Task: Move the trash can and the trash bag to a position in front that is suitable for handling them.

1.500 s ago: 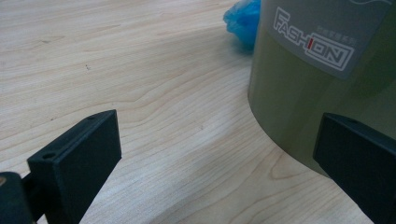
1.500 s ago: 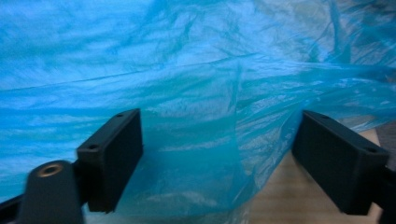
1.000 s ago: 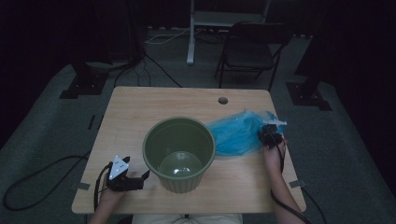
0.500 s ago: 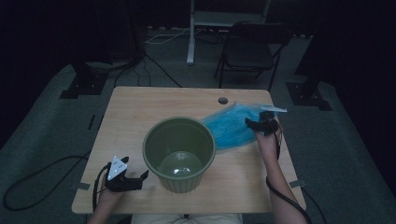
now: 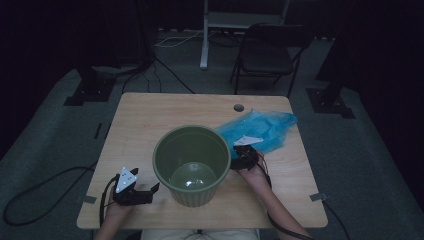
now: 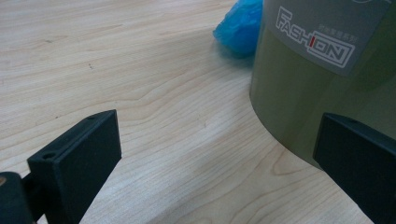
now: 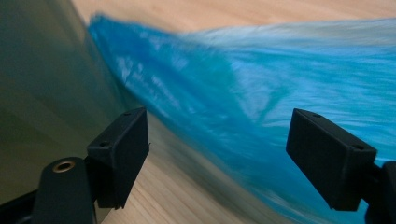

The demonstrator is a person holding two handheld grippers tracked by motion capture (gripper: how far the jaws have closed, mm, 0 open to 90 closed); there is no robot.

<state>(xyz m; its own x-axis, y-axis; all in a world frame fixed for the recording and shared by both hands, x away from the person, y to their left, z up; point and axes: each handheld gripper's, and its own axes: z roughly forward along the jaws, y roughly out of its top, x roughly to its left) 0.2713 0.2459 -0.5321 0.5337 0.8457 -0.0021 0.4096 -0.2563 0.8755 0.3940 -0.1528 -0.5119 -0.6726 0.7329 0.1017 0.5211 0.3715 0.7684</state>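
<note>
Your right gripper (image 5: 235, 161) has just let go of the blue plastic bag (image 5: 260, 129). A second ago it was out at the bag's far right edge with the jaws clamped; now the jaws have just been opening and stand wide in the right gripper view, with nothing pinched between them. The hand has also come back toward you and inward, so it now sits just beside the right wall of the green bin (image 5: 192, 165).

The bag lies flat on the desk (image 5: 150, 115), right of the bin and behind your right hand, its near edge close to or against the bin wall. It has shifted a little from where it was a second ago and is more spread out. The right gripper view is motion-blurred, so I can't tell whether the bag touches the bin at the base.

Your left gripper (image 5: 156, 188) hasn't moved: jaws wide open, resting on the desk at the bin's front left, holding nothing. In the left gripper view its right jaw sits close to the bin wall, contact unclear.

My read: the bag isn't in or over the bin yet, and neither gripper has it. You look to be between grasps, repositioning for a better hold on the bag's near edge or opening. Expect thin film to slide and bunch when you re-grip.
</note>
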